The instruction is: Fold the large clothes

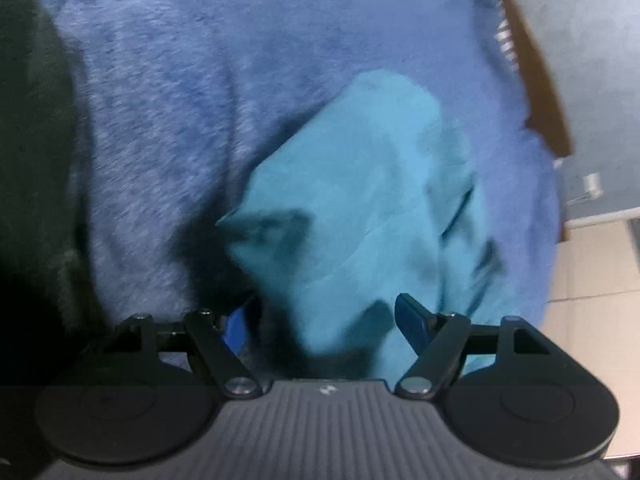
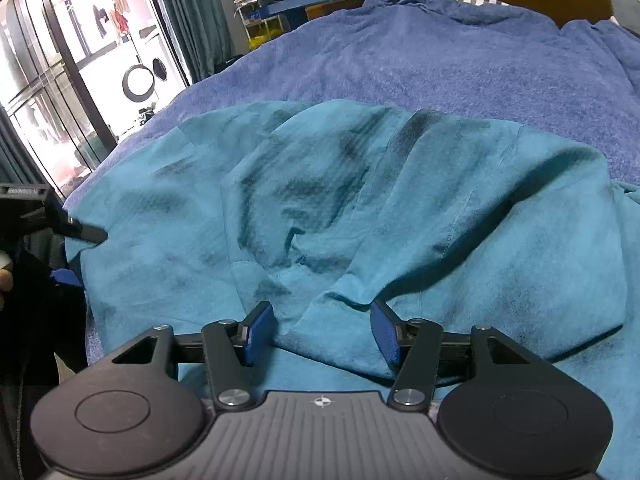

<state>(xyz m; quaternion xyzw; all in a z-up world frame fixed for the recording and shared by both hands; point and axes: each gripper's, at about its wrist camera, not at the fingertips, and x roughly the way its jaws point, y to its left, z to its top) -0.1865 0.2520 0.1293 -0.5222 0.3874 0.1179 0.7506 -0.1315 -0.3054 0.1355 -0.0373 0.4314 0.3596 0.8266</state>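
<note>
The teal garment (image 1: 360, 200) lay on a blue fleece blanket (image 1: 180, 100) spread over the bed. From the left wrist view we saw one blurred portion of it running away from the camera, bunched into a soft hump with a loose corner sticking out to the left. The left gripper (image 1: 326, 322) stood wide, its blue pads (image 1: 412, 320) either side of the cloth nearest the camera; we could not make out any pad pressing on the fabric, so we read it as gripping nothing. A wooden bed frame (image 1: 536, 92) showed at the right edge.

From the right wrist view we saw much more of the teal garment (image 2: 360, 208), crumpled in broad folds across the blanket (image 2: 440, 60), with a stitched seam running down the right half. The right gripper (image 2: 322, 330) hovered over the near edge with its jaws about half apart, one raised ridge of cloth rising between the pads but not pinched as far as we could tell. The left gripper's finger (image 2: 86, 234) reached in at the garment's left edge.

We judged the cloth light, limp and thin, unlikely to slip from padded jaws but sure to sag and drag. The hemmed edges and corners seemed the best places to hold, since a pinch mid-panel would only gather a bunch.
</note>
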